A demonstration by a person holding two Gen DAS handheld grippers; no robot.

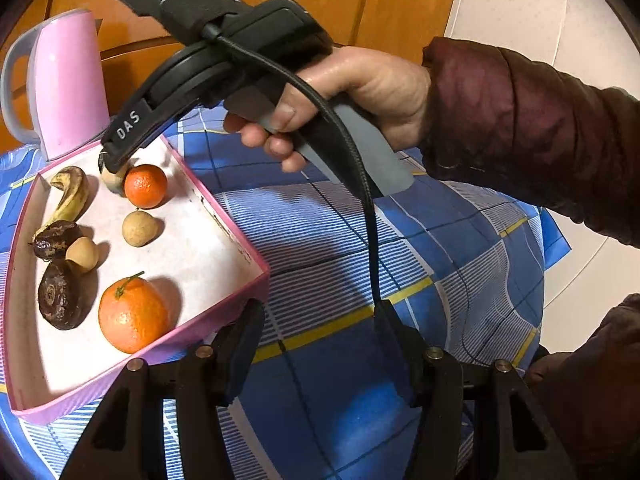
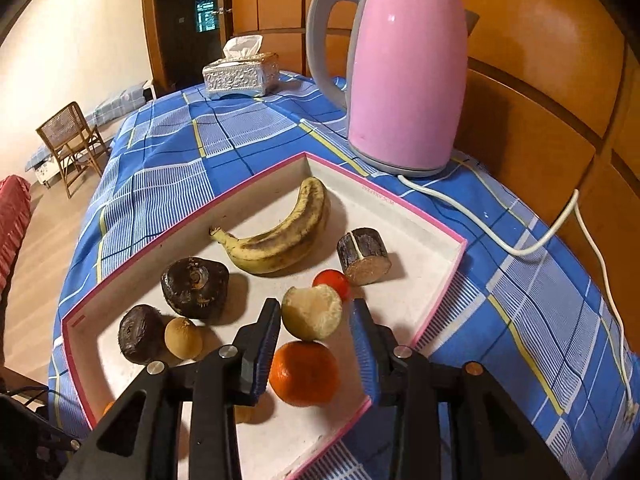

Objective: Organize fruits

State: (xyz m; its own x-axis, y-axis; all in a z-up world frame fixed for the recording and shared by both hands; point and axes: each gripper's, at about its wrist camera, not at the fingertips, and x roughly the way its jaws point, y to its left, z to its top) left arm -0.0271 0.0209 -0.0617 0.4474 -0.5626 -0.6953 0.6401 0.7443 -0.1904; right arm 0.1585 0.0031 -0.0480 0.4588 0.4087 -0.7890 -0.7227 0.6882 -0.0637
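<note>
The left gripper (image 1: 320,344) is hanging over the blue checked tablecloth (image 1: 336,240) with its jaws spread and nothing between them, just right of the pink-rimmed tray (image 1: 224,216). The right gripper (image 2: 314,344), held in the person's right hand (image 1: 360,92), is reaching down into the tray; its blue pads (image 2: 266,344) are standing apart on either side of a peeled mandarin (image 2: 312,312) without pressing on it. Just nearer than that fruit, a whole orange (image 2: 303,372) is lying between the gripper's arms. To the left, two dark round fruits (image 2: 195,288) are sitting side by side with a small tan longan (image 2: 183,338) touching the nearer one. Slightly beyond the peeled mandarin, a small red-orange fruit (image 2: 331,282) is resting beside a cut, bark-covered stub (image 2: 364,256). Farther in, a spotted banana (image 2: 280,236) is curving across the tray's far corner. Past the tray, a pink electric kettle (image 2: 404,76) is standing on the table, its white cord (image 2: 520,248) trailing right. A tissue box (image 2: 240,74) is sitting at the far end.
</note>
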